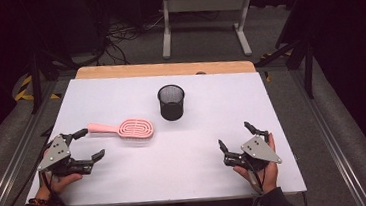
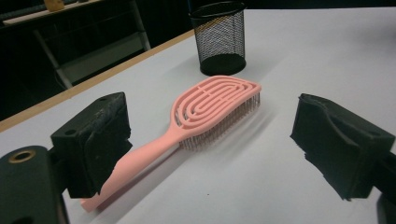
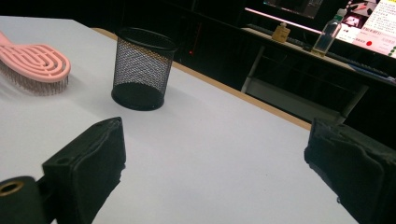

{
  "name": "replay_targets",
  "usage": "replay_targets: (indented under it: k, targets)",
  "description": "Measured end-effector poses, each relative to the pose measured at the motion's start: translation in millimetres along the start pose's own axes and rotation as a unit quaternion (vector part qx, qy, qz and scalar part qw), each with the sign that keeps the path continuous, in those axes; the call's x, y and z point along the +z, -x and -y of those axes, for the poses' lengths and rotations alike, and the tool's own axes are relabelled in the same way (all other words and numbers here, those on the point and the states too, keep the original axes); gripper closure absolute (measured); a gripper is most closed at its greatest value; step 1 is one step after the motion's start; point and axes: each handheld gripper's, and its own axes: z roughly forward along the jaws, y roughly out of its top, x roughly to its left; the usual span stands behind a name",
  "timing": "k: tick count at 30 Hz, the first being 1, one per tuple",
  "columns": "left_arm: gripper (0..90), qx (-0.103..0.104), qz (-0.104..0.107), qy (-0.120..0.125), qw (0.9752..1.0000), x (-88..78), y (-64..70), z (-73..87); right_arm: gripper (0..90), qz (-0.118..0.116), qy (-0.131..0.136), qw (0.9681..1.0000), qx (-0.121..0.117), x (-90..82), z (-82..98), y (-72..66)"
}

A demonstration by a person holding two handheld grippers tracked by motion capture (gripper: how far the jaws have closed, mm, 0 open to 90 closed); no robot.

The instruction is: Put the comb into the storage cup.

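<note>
My brush (image 2: 212, 109) is pink all over, its back cut with looping oval slots and pale bristles beneath. The cup (image 1: 171, 102) is black wire mesh with a solid black base. The table (image 1: 210, 146) is plain white, edged at the far side by a tan wood strip. My left gripper (image 1: 90, 143) and right gripper (image 1: 235, 135) are black, each topped by a grey plate.

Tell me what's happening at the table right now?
A person holds a gripper in each hand over a white table. The left gripper sits open by the handle of a pink hairbrush, which lies bristles down, untouched. A black mesh cup stands upright just beyond the brush. The right gripper is open too, holding nothing.
</note>
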Motion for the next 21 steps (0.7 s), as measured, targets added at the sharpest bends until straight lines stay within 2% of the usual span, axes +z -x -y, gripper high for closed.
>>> replay_targets:
  k: [4,12,13,14,16,19,20,21]
  targets:
    - [18.1,-0.006,-0.003,0.004,1.0000,1.9,-3.9,-2.4,6.0,0.002,0.001,1.0000,0.004,-0.3,-0.6,0.6]
    - [30.9,0.003,-0.003,-0.003,1.0000,7.9,-10.9,-14.1,6.2,0.004,-0.002,1.0000,0.004,1.6,-0.5,0.9]
    - [35.3,-0.001,-0.007,-0.007,1.0000,9.6,-13.1,-17.0,6.2,0.005,-0.003,1.0000,0.004,1.6,-0.2,1.0]
    - [45.4,-0.005,-0.008,-0.007,0.9999,11.0,-14.1,-18.2,6.4,0.007,-0.005,1.0000,0.002,1.4,-0.1,1.1]
    - [51.7,-0.007,-0.010,-0.011,0.9999,14.1,-17.6,-21.3,6.4,0.007,-0.004,1.0000,0.002,0.9,-0.3,1.4]
    - [73.2,-0.007,-0.008,-0.014,0.9999,19.9,-24.4,-27.4,6.5,0.010,-0.007,0.9999,0.002,2.8,0.1,2.2]
    - [77.4,-0.009,-0.012,-0.017,0.9998,24.0,-30.8,-31.9,6.5,0.010,-0.008,0.9999,0.002,3.4,0.3,2.3]
    - [83.3,-0.009,-0.012,-0.017,0.9998,24.0,-30.8,-31.9,6.5,0.010,-0.008,0.9999,0.002,3.4,0.3,2.3]
